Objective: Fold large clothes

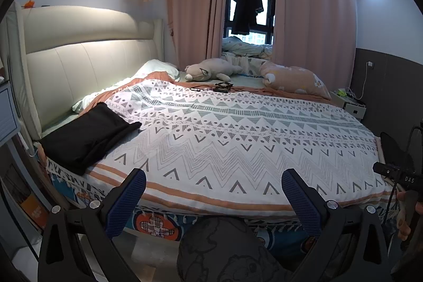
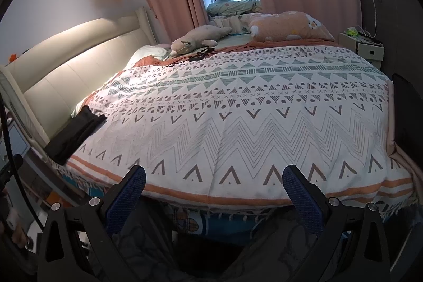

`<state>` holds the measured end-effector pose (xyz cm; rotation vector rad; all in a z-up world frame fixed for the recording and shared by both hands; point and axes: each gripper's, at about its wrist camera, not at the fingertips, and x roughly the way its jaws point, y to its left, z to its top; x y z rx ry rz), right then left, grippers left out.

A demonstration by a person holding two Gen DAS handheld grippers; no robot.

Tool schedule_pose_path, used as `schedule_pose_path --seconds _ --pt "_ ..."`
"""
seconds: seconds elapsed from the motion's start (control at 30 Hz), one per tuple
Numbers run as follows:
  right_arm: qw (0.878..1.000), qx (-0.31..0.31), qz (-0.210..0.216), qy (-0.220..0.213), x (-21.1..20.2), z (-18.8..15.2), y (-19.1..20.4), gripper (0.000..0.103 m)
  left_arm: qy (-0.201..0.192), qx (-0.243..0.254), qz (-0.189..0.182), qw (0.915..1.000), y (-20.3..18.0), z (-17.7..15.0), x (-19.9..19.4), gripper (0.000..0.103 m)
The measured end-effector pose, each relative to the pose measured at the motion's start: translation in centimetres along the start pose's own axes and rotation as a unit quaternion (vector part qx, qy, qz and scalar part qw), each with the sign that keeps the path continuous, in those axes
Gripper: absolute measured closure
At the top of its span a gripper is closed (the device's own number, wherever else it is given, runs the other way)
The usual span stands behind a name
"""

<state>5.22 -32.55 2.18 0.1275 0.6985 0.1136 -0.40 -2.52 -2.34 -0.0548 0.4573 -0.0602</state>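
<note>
A black garment (image 1: pixel 87 134) lies folded on the near left corner of the bed, on the patterned white blanket (image 1: pixel 238 139). In the right wrist view the same black garment (image 2: pixel 76 131) sits far left. My left gripper (image 1: pixel 213 176) hovers open over the bed's near edge, right of the garment, nothing between its blue-padded fingers (image 1: pixel 129 200). The right gripper (image 2: pixel 214 173) also stands open above the blanket (image 2: pixel 251 118) edge, empty. A dark cloth (image 1: pixel 396 149) shows at the right edge of the left wrist view, near the other gripper's body.
A plush toy (image 1: pixel 211 69), a pink pillow (image 1: pixel 293 79) and black cables with a small device (image 1: pixel 222 87) lie at the far side. The padded headboard (image 1: pixel 79 57) is on the left, a nightstand (image 1: pixel 351 102) on the right. A patterned trouser knee (image 1: pixel 224 250) is below the grippers.
</note>
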Motion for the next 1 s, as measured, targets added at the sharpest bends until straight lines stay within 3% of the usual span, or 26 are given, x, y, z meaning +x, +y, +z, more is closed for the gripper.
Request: schedule_pose_path --seconds 1.0 --pt "1.0 0.011 -0.007 0.005 0.21 -0.43 -0.34 0.0 0.009 -0.005 0.0 0.9999 -0.39 -0.51 0.53 0.001"
